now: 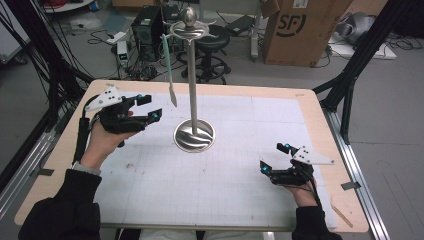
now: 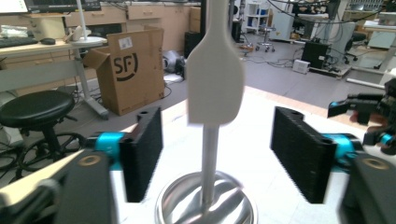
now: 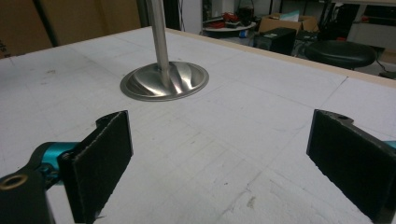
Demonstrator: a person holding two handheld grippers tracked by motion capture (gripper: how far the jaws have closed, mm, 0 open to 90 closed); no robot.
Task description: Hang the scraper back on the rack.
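the fingers (image 2: 144, 154) of the left gripper (image 1: 146, 106) stand well apart, with nothing pressed between the pads. in the left gripper view the white spatula (image 2: 215, 84) hangs in the gap between the two jaws, clear of both pads, with the steel pole (image 2: 209, 163) of the stand behind it. the fingers (image 3: 100, 158) of the right gripper (image 1: 274, 157) are also spread wide and hold nothing; the white gridded mat (image 3: 224, 140) shows between them.

left hand (image 1: 102, 142): raised above the left side of the table (image 1: 310, 105), forearm coming in from the near left corner in a dark sleeve, wrist bent so the gripper points right and slightly far, toward the spatula. the grey three-cornered plate sits on top of the gripper.

right hand (image 1: 302, 195): low at the near right of the table, close to the mat; whether it touches the mat cannot be told. the gripper points left and slightly far, toward the stand base (image 1: 194, 136).

the spatula (image 1: 169, 70) hangs blade down from the top ring (image 1: 190, 31) of the stand, left of the pole (image 1: 192, 80), its blade just beside the left gripper's jaw tips. the stand sits near the middle of the table, slightly to the far side, well apart from the right gripper.
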